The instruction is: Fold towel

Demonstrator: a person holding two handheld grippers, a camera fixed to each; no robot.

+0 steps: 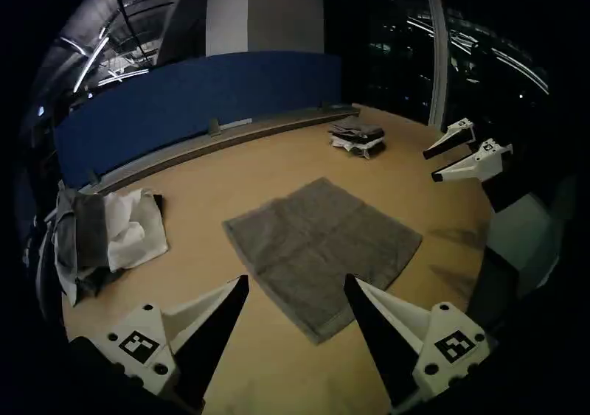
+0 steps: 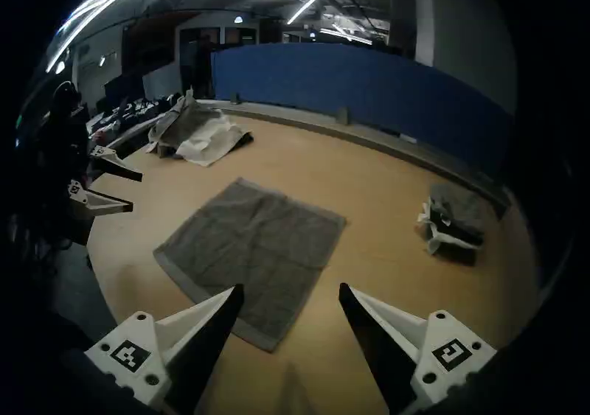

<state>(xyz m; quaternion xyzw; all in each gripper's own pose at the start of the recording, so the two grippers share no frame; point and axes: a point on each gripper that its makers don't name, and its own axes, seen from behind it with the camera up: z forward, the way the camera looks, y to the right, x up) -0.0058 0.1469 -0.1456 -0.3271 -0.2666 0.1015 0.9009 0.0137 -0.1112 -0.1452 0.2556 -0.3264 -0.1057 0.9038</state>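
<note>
Both jaws apart, left gripper, right gripper, flat grey towel on table, patterned marker squares

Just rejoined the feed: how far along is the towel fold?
Done: the gray towel lies spread flat on the table, a folded stack farther back. In hand: nothing; left gripper and right gripper hover with jaws open. Left: every fold, plus the loose pile.

dim, underexposed frames lit by ceiling strip lights, with strong fisheye bending at edges.
</note>
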